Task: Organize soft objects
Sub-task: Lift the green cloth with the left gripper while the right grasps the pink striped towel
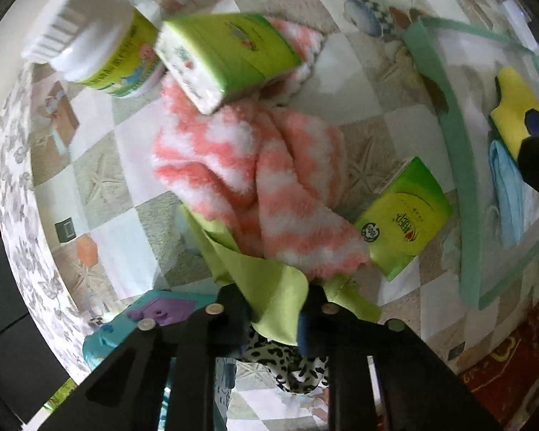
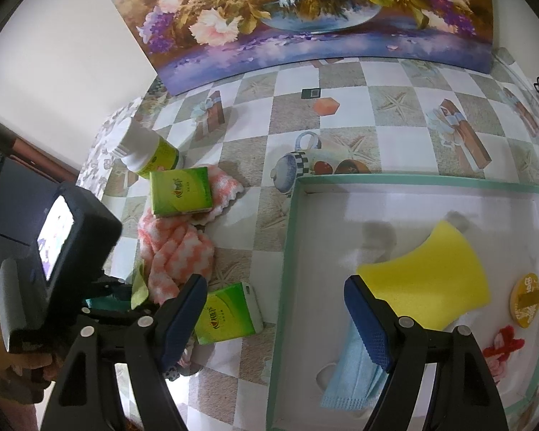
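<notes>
The left gripper (image 1: 275,318) is pinching a lime-green cloth (image 1: 269,287) between nearly closed fingers; the cloth is fanning out forward from the tips, with its far edge tucked under a pink-and-white fleece towel (image 1: 255,176). The towel is lying bunched on the checkered tablecloth (image 1: 359,82), its long axis running away from the gripper toward a green tissue pack (image 1: 222,54) resting on its far end. A second tissue pack (image 1: 402,219) is lying just right of the towel, tilted.

The right gripper (image 2: 280,319) is hanging with its fingers spread wide, gripping nothing, over the left rim of a teal-edged tray (image 2: 287,251). Only this view is showing the tray's contents fully: a yellow sponge (image 2: 431,280), a blue face mask (image 2: 352,373), a gold round tag (image 2: 526,300) and a red knitted piece (image 2: 503,344). The left view alone is showing a leopard-print fabric (image 1: 287,366) beneath its fingers.
</notes>
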